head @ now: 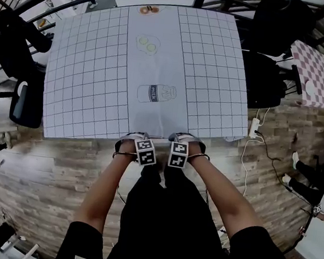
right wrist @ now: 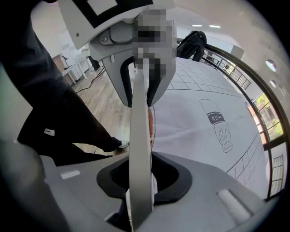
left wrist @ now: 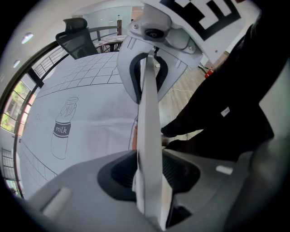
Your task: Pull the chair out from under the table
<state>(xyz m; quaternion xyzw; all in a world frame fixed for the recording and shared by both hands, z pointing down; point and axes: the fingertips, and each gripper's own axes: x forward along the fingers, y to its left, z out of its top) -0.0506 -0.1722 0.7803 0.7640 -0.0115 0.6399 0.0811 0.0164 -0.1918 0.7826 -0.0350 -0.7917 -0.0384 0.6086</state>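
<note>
A thin white panel (left wrist: pixel 148 113), which I take for the chair's back, shows edge-on and runs straight between both pairs of jaws. My left gripper (left wrist: pixel 147 181) points down at the near edge of the table (head: pixel 87 78) and is shut on that panel (right wrist: pixel 139 127). Right beside it my right gripper (right wrist: pixel 140 181) is shut on the same panel. In the head view the left gripper (head: pixel 137 143) and the right gripper (head: pixel 182 145) stand side by side against the table's edge. The rest of the chair is hidden under the table and behind my dark clothes.
A white gridded cloth with a milk bottle drawing (head: pixel 154 93) covers the table. Black office chairs stand at the left (head: pixel 16 42) and at the far right (head: pixel 265 79). A power strip with cables (head: pixel 254 127) lies on the wood floor. A pink checked table (head: pixel 317 73) is further right.
</note>
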